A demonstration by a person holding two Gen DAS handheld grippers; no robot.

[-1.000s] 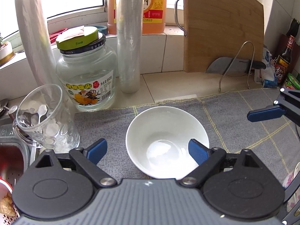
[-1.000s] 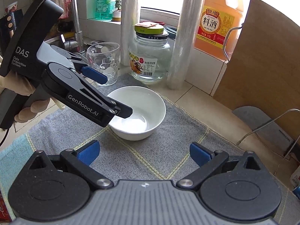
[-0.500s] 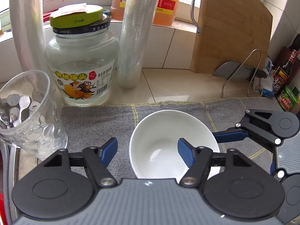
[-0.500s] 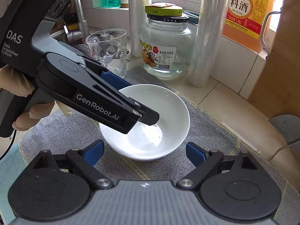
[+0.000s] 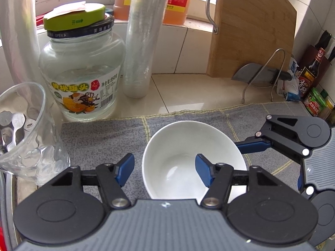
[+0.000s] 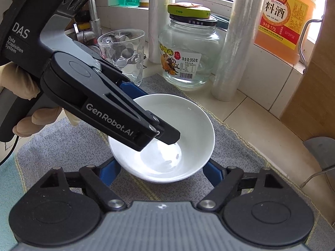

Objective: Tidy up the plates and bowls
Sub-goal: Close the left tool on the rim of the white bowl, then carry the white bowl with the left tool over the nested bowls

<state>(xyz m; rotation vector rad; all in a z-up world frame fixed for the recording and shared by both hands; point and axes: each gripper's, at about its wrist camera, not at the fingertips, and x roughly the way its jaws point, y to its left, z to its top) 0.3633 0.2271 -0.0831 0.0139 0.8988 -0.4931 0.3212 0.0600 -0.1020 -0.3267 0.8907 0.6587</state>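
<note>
A white bowl [image 5: 184,146] stands upright on a grey cloth [image 5: 100,138]; it also shows in the right wrist view [image 6: 180,125]. My left gripper [image 5: 165,170] is open and straddles the bowl's left rim: one finger is inside the bowl, the other outside on the cloth. Neither pad clearly touches the wall. My right gripper [image 6: 160,170] is open, with a finger on each side of the bowl's near wall. The left gripper's body [image 6: 104,102] reaches over the bowl in the right wrist view.
A drinking glass [image 5: 23,129] with spoons stands at the left, a glass jar [image 5: 81,73] and a cling-film roll [image 5: 140,48] behind. A wooden board [image 5: 251,29] leans at the back right. Sauce bottles [image 5: 312,79] stand at the far right.
Both grippers moved in on the bowl. The left jaws narrowed and one finger went inside the bowl. The right fingers came up to the bowl's sides.
</note>
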